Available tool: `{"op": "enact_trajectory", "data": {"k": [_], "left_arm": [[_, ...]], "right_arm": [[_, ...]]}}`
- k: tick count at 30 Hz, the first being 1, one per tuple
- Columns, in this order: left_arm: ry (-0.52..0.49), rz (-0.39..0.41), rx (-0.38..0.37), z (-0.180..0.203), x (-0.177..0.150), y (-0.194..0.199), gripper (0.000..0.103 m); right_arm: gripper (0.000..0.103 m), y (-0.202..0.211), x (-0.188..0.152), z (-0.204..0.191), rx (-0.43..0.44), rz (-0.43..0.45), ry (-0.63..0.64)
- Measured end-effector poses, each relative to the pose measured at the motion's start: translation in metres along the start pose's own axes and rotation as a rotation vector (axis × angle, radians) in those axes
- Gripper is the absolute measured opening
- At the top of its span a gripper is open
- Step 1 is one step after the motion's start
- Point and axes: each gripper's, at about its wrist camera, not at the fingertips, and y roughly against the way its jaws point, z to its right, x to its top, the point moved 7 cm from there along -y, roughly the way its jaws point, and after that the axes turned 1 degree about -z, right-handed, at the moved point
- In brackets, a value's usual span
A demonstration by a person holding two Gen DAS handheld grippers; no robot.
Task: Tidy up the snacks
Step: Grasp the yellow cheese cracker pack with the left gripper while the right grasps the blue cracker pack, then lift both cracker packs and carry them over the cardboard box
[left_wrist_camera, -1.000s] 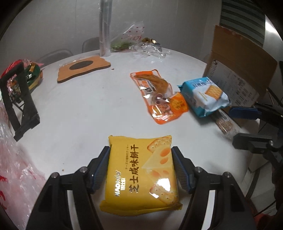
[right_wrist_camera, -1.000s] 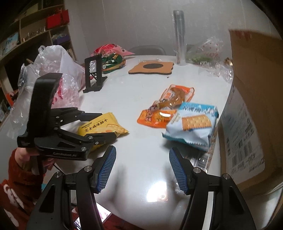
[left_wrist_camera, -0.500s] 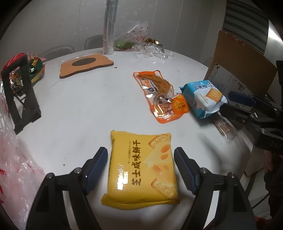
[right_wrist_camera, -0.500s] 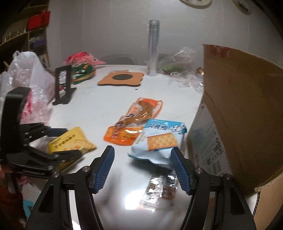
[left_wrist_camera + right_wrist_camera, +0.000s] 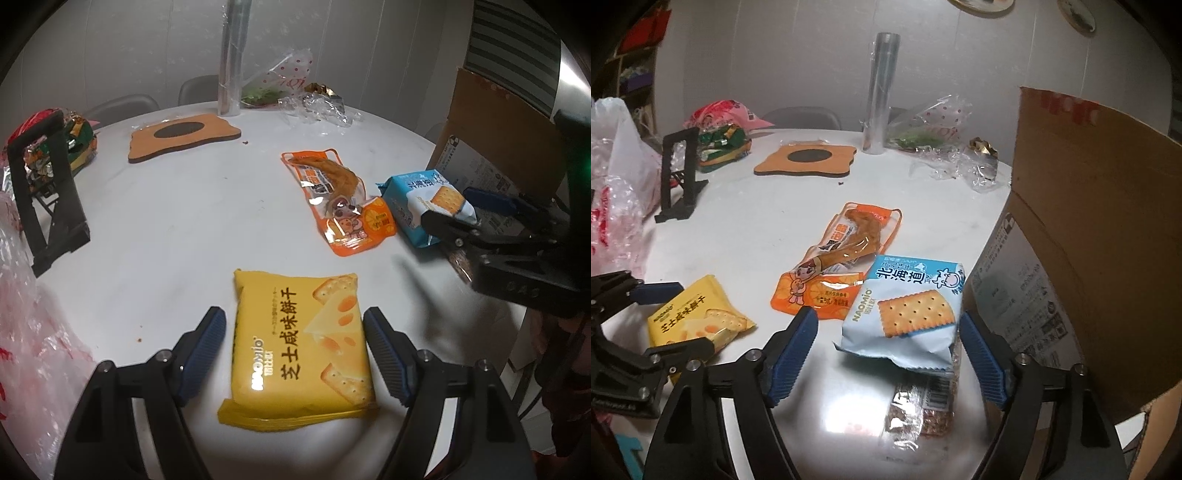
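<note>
A yellow cheese-cracker pack [image 5: 299, 343] lies flat on the white table [image 5: 177, 229], between the fingers of my left gripper [image 5: 293, 314]. Its jaws are closing, but the left pad [image 5: 203, 350] still stands clear of the pack. A blue cracker pack [image 5: 905, 314] sits between the fingers of my right gripper [image 5: 886, 316], whose jaws are opening and do not press it. It rests on a clear-wrapped bar [image 5: 919, 402]. An orange snack pouch [image 5: 834, 273] lies just beyond. In the left wrist view the right gripper [image 5: 452, 206] is at the blue pack [image 5: 417, 199].
An open cardboard box [image 5: 1089, 240] stands at the table's right edge, close to the blue pack. A black stand [image 5: 44, 192], a cork mat [image 5: 181, 134], a clear roll [image 5: 881, 92] and crumpled wrappers [image 5: 960, 162] are farther back. A plastic bag [image 5: 29, 332] fills the left.
My left gripper has let go of the yellow pack, which now lies on the table. My right gripper has swung right to straddle the blue pack, and its jaws have widened.
</note>
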Motion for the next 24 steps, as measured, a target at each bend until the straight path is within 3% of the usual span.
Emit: {"op": "enact_trajectory", "data": {"k": [2,9,17,24], "left_arm": [[0.009,0.003,0.0,-0.002,0.001,0.0,0.066],[0.018,0.007,0.002,-0.002,0.003,-0.001,0.066],[0.01,-0.002,0.0,-0.001,0.001,0.0,0.066],[0.02,0.0,-0.002,-0.001,0.001,0.001,0.066]], "right_arm": [[0.078,-0.005,0.0,-0.001,-0.017,-0.007,0.002],[0.078,-0.022,-0.002,-0.001,-0.061,-0.026,-0.003],[0.066,-0.035,-0.004,0.002,-0.085,-0.041,-0.002],[0.064,-0.027,-0.008,0.002,-0.047,-0.014,-0.001]]}}
